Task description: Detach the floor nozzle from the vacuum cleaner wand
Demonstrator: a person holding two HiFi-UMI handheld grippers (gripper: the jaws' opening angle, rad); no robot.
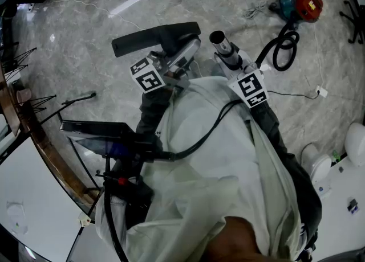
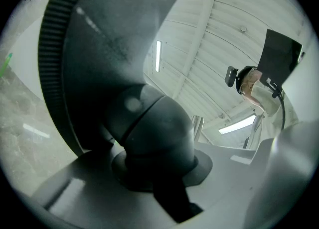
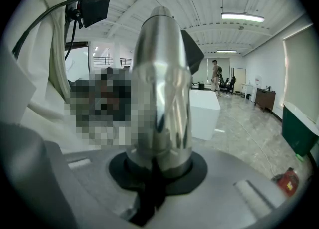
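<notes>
The black floor nozzle [image 1: 154, 37] is held up over the floor by my left gripper [image 1: 183, 50], which is shut on its neck. In the left gripper view the dark grey neck [image 2: 149, 128] fills the space between the jaws of my left gripper [image 2: 162, 190], under the nozzle's ribbed body. The chrome wand [image 1: 223, 47] is separate from the nozzle, with its open end a short gap to the right. My right gripper [image 1: 232, 58] is shut on it. The wand [image 3: 162, 88] stands upright between the jaws of the right gripper [image 3: 157, 175] in the right gripper view.
A red and teal vacuum cleaner [image 1: 302, 3] sits on the marble floor at the back right, its black hose [image 1: 284, 47] looping toward the wand. A white plug and cord [image 1: 321, 91] lie to the right. A glass-topped table edge [image 1: 34, 135] runs along the left.
</notes>
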